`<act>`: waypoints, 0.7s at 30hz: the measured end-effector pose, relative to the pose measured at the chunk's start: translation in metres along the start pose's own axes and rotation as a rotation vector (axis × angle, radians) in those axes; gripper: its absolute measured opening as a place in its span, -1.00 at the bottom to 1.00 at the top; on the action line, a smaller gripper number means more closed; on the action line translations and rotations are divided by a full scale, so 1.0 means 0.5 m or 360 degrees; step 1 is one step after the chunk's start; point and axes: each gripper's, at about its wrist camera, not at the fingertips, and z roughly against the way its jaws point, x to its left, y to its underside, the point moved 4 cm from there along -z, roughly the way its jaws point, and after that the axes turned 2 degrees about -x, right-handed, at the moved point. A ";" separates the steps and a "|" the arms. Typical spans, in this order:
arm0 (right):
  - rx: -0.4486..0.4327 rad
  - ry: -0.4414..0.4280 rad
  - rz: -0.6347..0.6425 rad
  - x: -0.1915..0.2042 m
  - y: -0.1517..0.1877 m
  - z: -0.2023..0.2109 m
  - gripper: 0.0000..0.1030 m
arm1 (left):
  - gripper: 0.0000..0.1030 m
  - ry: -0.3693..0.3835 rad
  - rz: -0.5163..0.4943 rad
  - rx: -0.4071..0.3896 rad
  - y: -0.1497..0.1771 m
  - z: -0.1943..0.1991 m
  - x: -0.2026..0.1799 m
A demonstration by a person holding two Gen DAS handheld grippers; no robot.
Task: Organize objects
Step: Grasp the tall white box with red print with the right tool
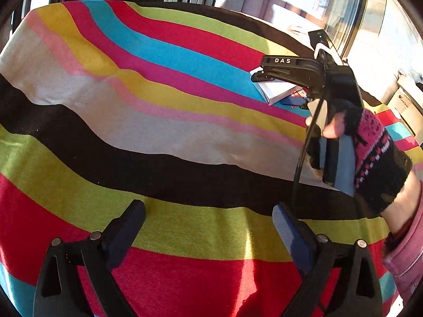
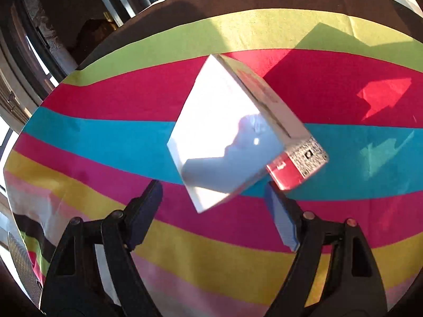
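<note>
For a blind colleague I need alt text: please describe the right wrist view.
A white box lies on a striped cloth, on top of a smaller red box. The open right gripper hovers before them, touching nothing.

Cloth (image 2: 105,142) covers the whole table. Box (image 2: 224,137) lies flat on the cloth, mid-table, turned corner-on to the R gripper (image 2: 214,206). Small carton (image 2: 298,166) sits at the box's right corner, touching it, partly tucked under. R gripper is just before the box, near corner between its fingers. L gripper (image 1: 208,227) is over bare cloth, well apart from the box (image 1: 277,89), which lies far right in its view, behind the R gripper (image 1: 257,75).
</note>
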 end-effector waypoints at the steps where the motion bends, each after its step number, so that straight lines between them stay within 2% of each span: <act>1: -0.0021 0.0004 -0.0008 -0.001 -0.010 -0.002 0.59 | 0.91 -0.0002 -0.0003 0.0001 0.002 0.002 0.000; 3: -0.0068 -0.0022 -0.0004 -0.003 -0.024 0.004 0.53 | 0.91 0.0003 0.0000 -0.0001 0.005 0.005 0.001; 4: -0.0105 -0.0057 0.0025 -0.001 -0.026 0.015 0.12 | 0.91 0.0007 0.0004 -0.0001 0.003 0.004 0.001; 5: -0.0130 -0.0109 0.0077 0.005 -0.023 0.029 0.01 | 0.91 0.0007 0.0004 -0.0001 0.006 0.005 0.001; 6: -0.0135 -0.0116 0.0129 0.012 -0.016 0.047 -0.18 | 0.91 0.0004 0.0002 0.0000 0.008 0.006 0.001; 7: -0.0146 -0.0128 0.0172 0.017 -0.006 0.070 -0.27 | 0.91 0.0001 -0.0001 0.0001 0.009 0.007 0.000; 9: -0.0189 -0.0164 0.0258 0.025 0.023 0.127 -0.27 | 0.91 -0.0003 -0.0003 0.0002 0.012 0.009 -0.002; 12: -0.0225 -0.0137 0.0402 0.025 0.084 0.207 -0.27 | 0.91 -0.0010 -0.0009 0.0005 0.014 0.012 -0.004; 14: -0.0231 -0.0054 0.0471 0.006 0.124 0.252 -0.27 | 0.92 -0.0019 -0.0019 0.0011 0.011 0.012 -0.004; 17: -0.0244 0.0112 0.0465 -0.058 0.170 0.312 -0.27 | 0.94 -0.0046 -0.0050 0.0028 0.007 0.009 -0.008; 21: -0.0280 0.0307 0.0451 -0.141 0.217 0.378 -0.27 | 0.97 -0.0213 -0.0153 0.0119 0.010 0.003 -0.021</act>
